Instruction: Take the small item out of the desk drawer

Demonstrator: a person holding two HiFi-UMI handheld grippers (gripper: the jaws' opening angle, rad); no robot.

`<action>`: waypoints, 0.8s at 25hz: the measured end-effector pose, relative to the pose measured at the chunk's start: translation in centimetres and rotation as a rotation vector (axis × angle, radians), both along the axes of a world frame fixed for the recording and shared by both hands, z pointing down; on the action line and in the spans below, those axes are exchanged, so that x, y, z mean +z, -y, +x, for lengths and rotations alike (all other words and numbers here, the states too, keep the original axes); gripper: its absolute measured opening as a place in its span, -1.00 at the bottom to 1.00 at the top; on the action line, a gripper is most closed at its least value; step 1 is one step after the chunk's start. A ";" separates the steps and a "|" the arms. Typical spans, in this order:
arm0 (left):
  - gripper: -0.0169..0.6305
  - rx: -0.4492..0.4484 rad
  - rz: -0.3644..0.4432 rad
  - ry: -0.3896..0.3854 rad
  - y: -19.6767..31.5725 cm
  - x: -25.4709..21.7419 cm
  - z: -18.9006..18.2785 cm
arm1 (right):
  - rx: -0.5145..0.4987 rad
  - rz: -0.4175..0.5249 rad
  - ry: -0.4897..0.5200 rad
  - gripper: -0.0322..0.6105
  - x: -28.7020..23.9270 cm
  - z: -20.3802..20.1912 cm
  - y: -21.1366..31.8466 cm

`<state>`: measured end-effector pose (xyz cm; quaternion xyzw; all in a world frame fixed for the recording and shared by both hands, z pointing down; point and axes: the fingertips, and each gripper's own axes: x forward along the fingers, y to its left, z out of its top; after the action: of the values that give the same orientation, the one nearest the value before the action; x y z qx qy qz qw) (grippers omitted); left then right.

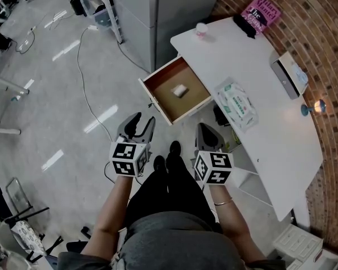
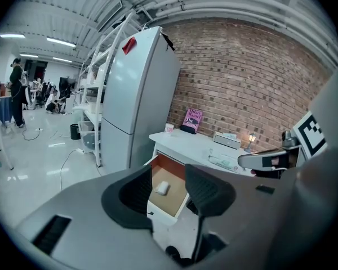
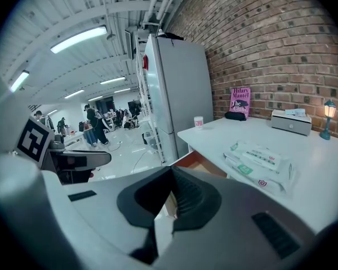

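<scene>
The desk drawer (image 1: pixel 158 100) stands pulled open, wood-brown inside with a white front. A small white item (image 1: pixel 180 90) lies in its middle. My left gripper (image 1: pixel 142 120) hovers just short of the drawer's front, open, nothing between its fingers. In the left gripper view the item (image 2: pixel 162 188) shows in the gap of the left gripper (image 2: pixel 168 185), still some way off. My right gripper (image 1: pixel 205 128) is held beside the drawer, under the desk's edge, jaws together and empty. The right gripper (image 3: pixel 172 173) shows shut in its own view, the drawer's corner (image 3: pixel 198 161) just beyond it.
The white desk (image 1: pixel 270 128) carries a wipes pack (image 1: pixel 236 104), a grey box (image 1: pixel 287 77), a pink book (image 1: pixel 263 13), a cup (image 1: pixel 201 30) and a small lamp (image 1: pixel 314 108). A grey cabinet (image 1: pixel 158 16) stands left of the desk. A cable (image 1: pixel 84 89) runs across the floor.
</scene>
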<state>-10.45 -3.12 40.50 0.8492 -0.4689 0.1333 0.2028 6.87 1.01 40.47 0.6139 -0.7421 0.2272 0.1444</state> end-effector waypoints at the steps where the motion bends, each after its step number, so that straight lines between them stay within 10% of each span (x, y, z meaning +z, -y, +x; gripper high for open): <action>1: -0.37 0.001 -0.003 0.000 0.3 0.1 0.2 | 0.001 -0.005 0.002 -0.89 0.2 0.1 0.1; 20: -0.37 0.083 -0.118 0.103 8.6 5.7 6.5 | -0.039 -0.089 0.009 -0.89 4.3 3.1 6.9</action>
<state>-3.92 -11.70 46.25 0.8467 -0.4344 0.2122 0.2224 9.94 -5.89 44.73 0.5911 -0.7438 0.2599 0.1727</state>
